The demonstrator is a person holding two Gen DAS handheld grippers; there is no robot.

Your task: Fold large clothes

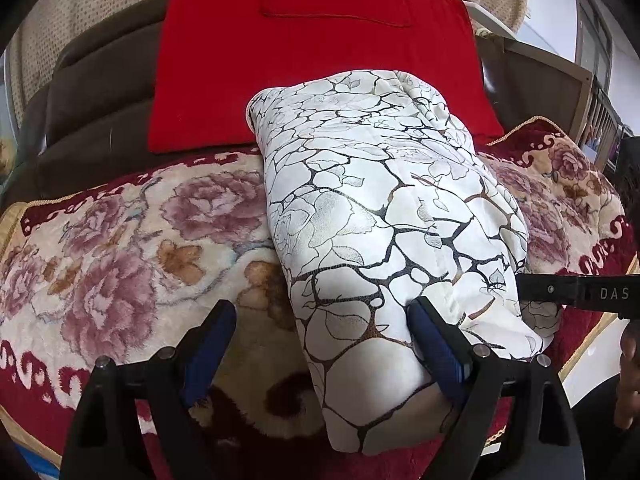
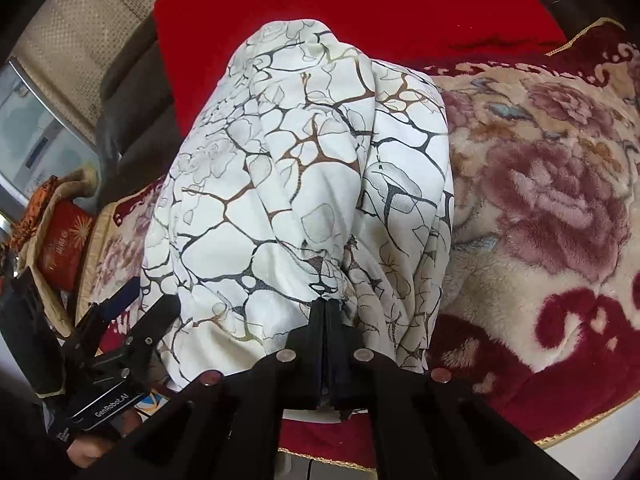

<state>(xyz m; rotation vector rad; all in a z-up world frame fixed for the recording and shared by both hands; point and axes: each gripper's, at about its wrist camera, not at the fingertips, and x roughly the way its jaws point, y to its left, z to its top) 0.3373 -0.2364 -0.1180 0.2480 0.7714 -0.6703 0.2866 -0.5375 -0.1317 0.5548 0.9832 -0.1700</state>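
Pinching white patterned garment (image 2: 304, 184) hem, right gripper (image 2: 326, 308) clamped to control fold; left gripper (image 1: 320, 344) released, straddling near corner.

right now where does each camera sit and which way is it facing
Left wrist: on the left gripper, looking down along its open fingers at the near end of the white patterned garment; the right gripper enters from the right.
Right wrist: on the right gripper, shut on the garment's near edge; the left gripper shows at lower left.
Shared: garment, floral blanket, red cushion.
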